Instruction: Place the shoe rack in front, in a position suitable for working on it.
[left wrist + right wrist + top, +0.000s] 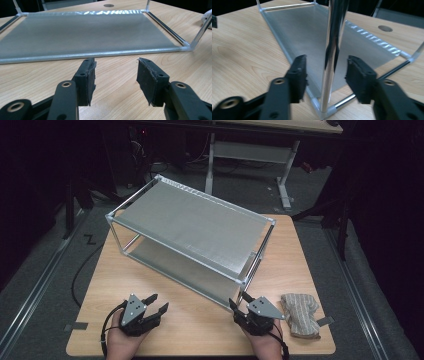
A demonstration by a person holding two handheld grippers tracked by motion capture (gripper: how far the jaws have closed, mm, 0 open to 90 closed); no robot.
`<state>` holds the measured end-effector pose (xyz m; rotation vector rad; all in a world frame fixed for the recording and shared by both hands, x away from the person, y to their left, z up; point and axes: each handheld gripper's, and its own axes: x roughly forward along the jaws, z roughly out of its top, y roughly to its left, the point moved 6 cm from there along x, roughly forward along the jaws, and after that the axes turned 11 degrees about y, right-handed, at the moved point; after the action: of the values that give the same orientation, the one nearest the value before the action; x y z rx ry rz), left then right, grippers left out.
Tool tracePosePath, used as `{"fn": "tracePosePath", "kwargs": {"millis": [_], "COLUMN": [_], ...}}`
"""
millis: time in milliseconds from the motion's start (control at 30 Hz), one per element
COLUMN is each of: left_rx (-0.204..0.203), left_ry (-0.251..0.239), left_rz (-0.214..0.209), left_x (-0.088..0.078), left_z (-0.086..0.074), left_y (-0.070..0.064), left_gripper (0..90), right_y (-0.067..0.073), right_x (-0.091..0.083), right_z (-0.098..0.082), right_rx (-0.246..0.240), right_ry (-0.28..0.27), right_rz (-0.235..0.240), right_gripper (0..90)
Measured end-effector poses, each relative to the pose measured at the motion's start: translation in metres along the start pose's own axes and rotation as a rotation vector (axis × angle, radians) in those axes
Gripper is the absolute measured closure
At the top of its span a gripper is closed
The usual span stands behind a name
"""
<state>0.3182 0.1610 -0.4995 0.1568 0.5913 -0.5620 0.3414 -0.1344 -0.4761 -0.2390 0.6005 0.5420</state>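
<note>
A two-tier metal rack (190, 227) with grey mesh shelves stands at an angle across the wooden table (115, 285). My left gripper (159, 302) (116, 67) rests low near the table's front left, open with nothing between its jaws, facing the long edge of the lower shelf (85, 32). My right gripper (240, 300) (325, 67) is at the rack's near right corner. Its jaws stand on either side of the chrome upright post (333, 37), with a gap on both sides, so the pads do not touch it.
A folded striped beige cloth (300, 315) lies on the table's front right corner, just right of my right hand. Bare wood stretches between the two grippers. A desk frame and cables stand on the dark floor beyond.
</note>
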Motion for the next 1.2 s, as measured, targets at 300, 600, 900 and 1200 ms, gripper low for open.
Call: {"fn": "tracePosePath", "kwargs": {"millis": [300,600,900,1200], "left_rx": [-0.004,-0.002,-0.108,-0.123], "left_ry": [0.005,0.006,0.006,-0.005], "left_rz": [0.012,0.073,0.095,0.182], "left_x": [0.0,-0.012,-0.026,-0.016], "left_z": [0.0,0.001,-0.01,-0.006], "left_y": [-0.002,0.012,0.055,0.076], "left_gripper": [47.8,48.4,50.1,52.1], "right_y": [-0.004,-0.033,-0.058,-0.067], "right_x": [-0.003,-0.041,-0.058,-0.066], "right_z": [-0.005,-0.038,-0.049,-0.055], "right_rx": [-0.022,0.018,0.079,0.108], "right_ry": [-0.009,-0.005,-0.022,-0.02], "right_rz": [0.049,0.023,-0.023,-0.047], "right_gripper": [80.3,78.6,79.0,79.5]}}
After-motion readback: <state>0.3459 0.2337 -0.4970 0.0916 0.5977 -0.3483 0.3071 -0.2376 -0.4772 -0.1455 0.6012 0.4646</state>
